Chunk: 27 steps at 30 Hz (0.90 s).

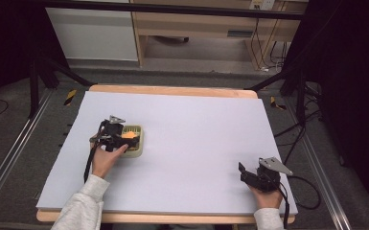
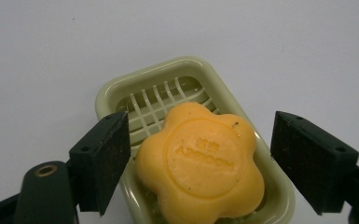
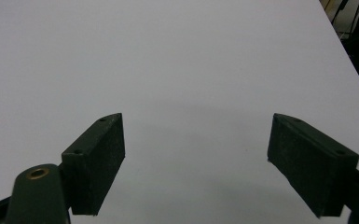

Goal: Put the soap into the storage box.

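The orange flower-shaped soap (image 2: 199,164) lies flat in the pale green soap dish (image 2: 121,91), embossed face up, resting on the slotted grid that keeps a wet bar off the bottom and lets water drain. The dish sits on the left half of the desk (image 1: 191,124), well away from every edge, so there is room to come at it from any side. The left claw (image 1: 123,138) hangs over the near end of the dish, and in the left gripper view its jaws stand spread, one on each side of the soap; the left one comes very near the bar's edge, though I cannot tell if it touches, while a clear gap shows on the right. Neither pad presses, so the bar's weight is on the dish and not in a grip. That straddling stance suits either a pinch across the bar's width or a clean lift away from it, and the frames alone do not say which is meant. The right claw (image 1: 252,175) rests low at the near right corner of the desk, well apart from the dish, jaws spread wide over bare surface with nothing between them; it looks parked out of the way, leaving the left hand free to work alone.
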Tool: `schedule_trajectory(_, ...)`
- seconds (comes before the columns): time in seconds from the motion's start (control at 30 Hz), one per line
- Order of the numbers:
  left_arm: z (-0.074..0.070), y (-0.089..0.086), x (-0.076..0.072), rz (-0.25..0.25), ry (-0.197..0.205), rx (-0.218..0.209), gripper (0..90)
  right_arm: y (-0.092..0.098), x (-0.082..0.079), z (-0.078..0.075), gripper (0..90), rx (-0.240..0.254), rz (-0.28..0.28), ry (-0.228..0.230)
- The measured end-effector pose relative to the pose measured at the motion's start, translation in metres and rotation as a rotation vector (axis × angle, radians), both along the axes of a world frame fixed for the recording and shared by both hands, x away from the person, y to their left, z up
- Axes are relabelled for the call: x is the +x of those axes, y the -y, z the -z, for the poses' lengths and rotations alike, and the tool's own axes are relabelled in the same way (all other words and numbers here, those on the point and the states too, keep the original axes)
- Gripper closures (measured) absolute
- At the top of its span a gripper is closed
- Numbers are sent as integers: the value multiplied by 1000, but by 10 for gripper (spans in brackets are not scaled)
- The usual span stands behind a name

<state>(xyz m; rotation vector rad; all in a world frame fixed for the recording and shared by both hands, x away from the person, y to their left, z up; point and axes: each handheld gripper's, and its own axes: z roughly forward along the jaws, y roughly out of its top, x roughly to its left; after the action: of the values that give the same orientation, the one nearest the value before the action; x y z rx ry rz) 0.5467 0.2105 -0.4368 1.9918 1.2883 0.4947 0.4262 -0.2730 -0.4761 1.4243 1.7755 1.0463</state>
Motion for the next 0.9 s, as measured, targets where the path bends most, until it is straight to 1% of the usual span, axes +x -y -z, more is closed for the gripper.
schedule_trajectory(0.17, -6, 1, -5, 9, 21, -5, 198, 0, 0, 0, 192, 1, 3, 0)
schedule_trajectory(0.3, -12, -1, -14, 28, 45, -25, 219, 1, 0, 0, 191, 4, 4, 0)
schedule_trajectory(0.4, -16, -5, -22, 33, 63, -28, 231, 1, 0, 0, 191, 2, 6, 3)
schedule_trajectory(0.6, -19, -19, -37, 30, 96, -52, 249, 1, -1, 0, 192, 4, 7, 2)
schedule_trajectory(0.67, -18, -21, -39, 28, 96, -54, 250, 2, -1, 0, 193, 4, 8, 3)
schedule_trajectory(0.7, -17, -25, -43, 32, 98, -47, 250, 3, -1, -1, 193, 9, 13, 2)
schedule_trajectory(0.77, -14, -35, -51, 18, 105, -51, 251, 4, -1, -1, 193, 12, 16, 2)
schedule_trajectory(0.9, -9, -48, -58, -3, 101, -55, 251, 5, -2, -1, 194, 10, 19, 6)
